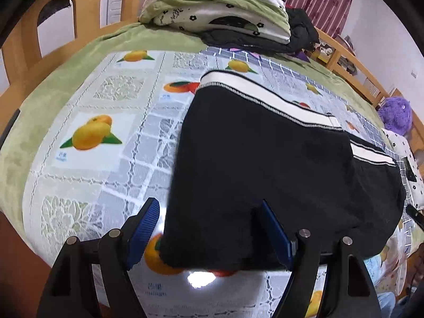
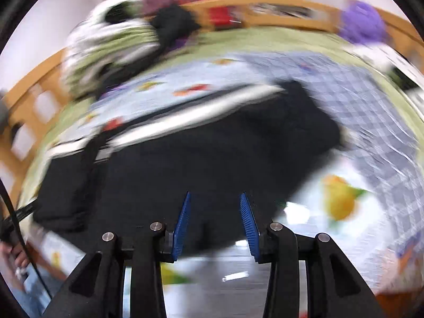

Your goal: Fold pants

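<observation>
The black pants [image 1: 265, 164] with a white side stripe [image 1: 267, 98] lie folded on the fruit-print cloth [image 1: 106, 164]. My left gripper [image 1: 209, 206] is open over the near left corner of the pants, its right finger [image 1: 275, 233] on the fabric and its left finger [image 1: 144, 228] over the cloth. In the blurred right wrist view, the pants [image 2: 212, 153] fill the middle. My right gripper [image 2: 216, 198] is open just above their near edge, holding nothing.
A pile of folded bedding [image 1: 220, 8] and dark clothes [image 1: 299, 31] sits at the far end of the green bed cover [image 1: 45, 98]. A wooden bed rail [image 1: 352, 61] runs along the far side. A purple plush toy [image 1: 396, 114] sits at the right.
</observation>
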Motion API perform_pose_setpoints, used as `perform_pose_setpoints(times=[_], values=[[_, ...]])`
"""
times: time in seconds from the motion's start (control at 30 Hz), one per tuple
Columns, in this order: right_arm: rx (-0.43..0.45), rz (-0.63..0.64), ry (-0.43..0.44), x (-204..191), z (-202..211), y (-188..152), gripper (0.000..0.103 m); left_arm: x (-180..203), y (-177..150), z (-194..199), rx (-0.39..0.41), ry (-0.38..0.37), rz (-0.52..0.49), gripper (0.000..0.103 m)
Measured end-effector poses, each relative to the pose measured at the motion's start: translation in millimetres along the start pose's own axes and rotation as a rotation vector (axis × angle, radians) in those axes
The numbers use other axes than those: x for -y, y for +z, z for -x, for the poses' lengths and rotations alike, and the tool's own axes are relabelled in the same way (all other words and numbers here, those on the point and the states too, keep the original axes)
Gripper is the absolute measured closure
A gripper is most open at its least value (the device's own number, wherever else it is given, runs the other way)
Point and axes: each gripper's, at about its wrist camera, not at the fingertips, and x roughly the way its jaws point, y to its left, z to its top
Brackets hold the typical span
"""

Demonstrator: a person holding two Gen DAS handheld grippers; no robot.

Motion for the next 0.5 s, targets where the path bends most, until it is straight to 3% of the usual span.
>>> perform_pose_setpoints(times=[0.2, 0.33, 0.37, 0.4, 0.43, 0.5], values=[[-0.032, 0.121, 0.211, -114.8, -30.7, -3.8, 0.063, -5.1, -13.8, 14.0, 0.103, 0.004, -0.027, 0.027], [-0.077, 0.162, 0.252, -157.3, -55.2, -8.0, 0.063, -22.2, -24.8, 14.2, 0.128, -0.027, 0.02, 0.027], [-0.09, 0.17, 0.228, -165.2, -65.3, -6.5, 0.071, -25.8, -27.0, 13.8, 0.131, -0.037, 0.026, 0.027], [-0.122, 0.17, 0.206, -170.1, -78.3, -6.3, 0.089, -29.0, -29.1, 13.6, 0.133, -0.047, 0.026, 0.027], [-0.149, 0.162, 0.215, -172.4, -86.3, -7.4, 0.089, -31.2, -30.3, 14.4, 0.137, -0.051, 0.021, 0.027], [-0.117, 0.16, 0.222, -170.3, -77.3, -8.0, 0.093, -34.7, -32.8, 18.7, 0.161, -0.045, 0.008, 0.027]])
